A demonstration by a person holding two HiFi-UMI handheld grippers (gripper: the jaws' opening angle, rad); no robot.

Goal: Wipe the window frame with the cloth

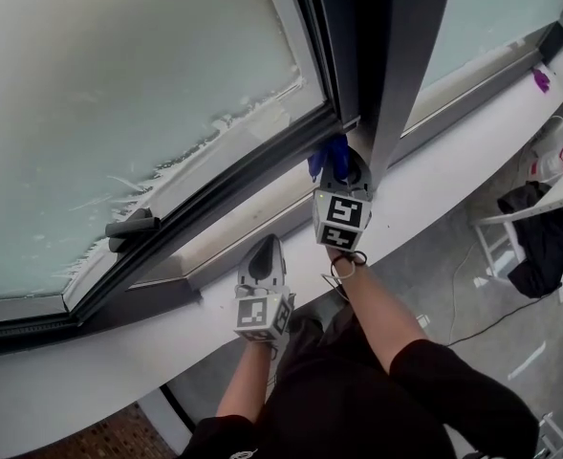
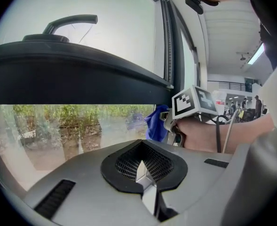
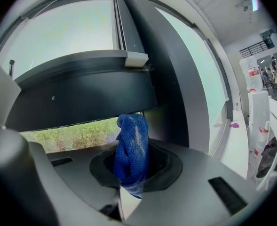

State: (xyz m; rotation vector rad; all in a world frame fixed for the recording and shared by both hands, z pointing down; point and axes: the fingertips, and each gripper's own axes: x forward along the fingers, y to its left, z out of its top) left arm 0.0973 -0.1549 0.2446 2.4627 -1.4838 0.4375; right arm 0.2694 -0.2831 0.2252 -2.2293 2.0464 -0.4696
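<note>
A blue cloth (image 3: 131, 147) is bunched in my right gripper (image 3: 129, 173), which is shut on it. In the head view the cloth (image 1: 325, 154) presses against the dark window frame (image 1: 233, 175) where the lower rail meets the vertical post. The same cloth (image 2: 156, 122) shows past the right gripper's marker cube in the left gripper view. My left gripper (image 1: 262, 261) hangs lower, over the white sill (image 1: 434, 185), shut with nothing in it (image 2: 143, 171).
A dark window handle (image 1: 133, 226) sits on the frame at the left. Frosted glass (image 1: 119, 94) fills the panes. A small purple thing (image 1: 541, 79) lies on the sill at far right. A white chair with dark clothing (image 1: 534, 228) stands on the floor below.
</note>
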